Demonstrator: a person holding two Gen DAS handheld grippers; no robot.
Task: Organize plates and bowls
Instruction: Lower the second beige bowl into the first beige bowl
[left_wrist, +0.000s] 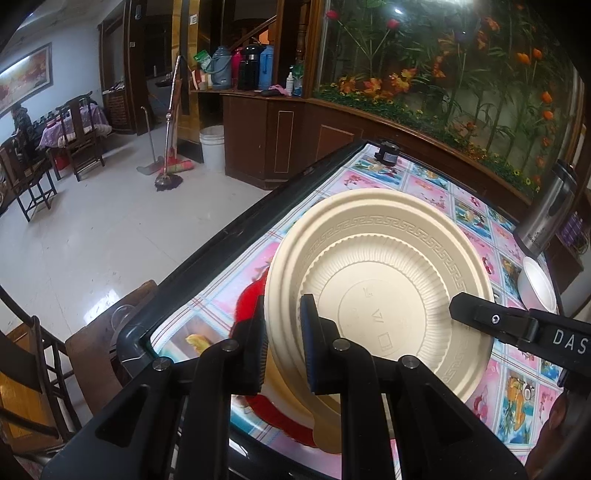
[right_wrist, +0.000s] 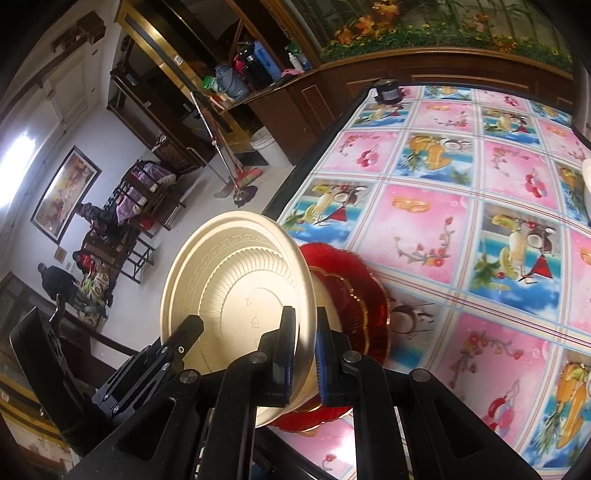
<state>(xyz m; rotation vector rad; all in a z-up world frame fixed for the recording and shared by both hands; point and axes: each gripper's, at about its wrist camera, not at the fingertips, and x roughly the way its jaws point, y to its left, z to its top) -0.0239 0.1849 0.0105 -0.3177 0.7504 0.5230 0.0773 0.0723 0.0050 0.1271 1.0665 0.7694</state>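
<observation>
A cream plate (left_wrist: 380, 273) with a ribbed wall and key-pattern rim is held tilted, underside toward both cameras, over the table's near left corner. My left gripper (left_wrist: 283, 332) is shut on its rim at one side. My right gripper (right_wrist: 306, 350) is shut on the opposite rim; its finger shows in the left wrist view (left_wrist: 491, 317). The plate also shows in the right wrist view (right_wrist: 236, 295). Beneath it lies a red scalloped plate (right_wrist: 354, 295) with a tan plate (left_wrist: 325, 424) on it. A white bowl (left_wrist: 537, 284) sits at the right.
The table (right_wrist: 443, 221) has a pink and blue fruit-print cloth and a dark rim. A steel flask (left_wrist: 550, 206) stands at its far right and a small dark jar (left_wrist: 387, 153) at its far corner. A wooden chair (left_wrist: 110, 332) stands beside the table.
</observation>
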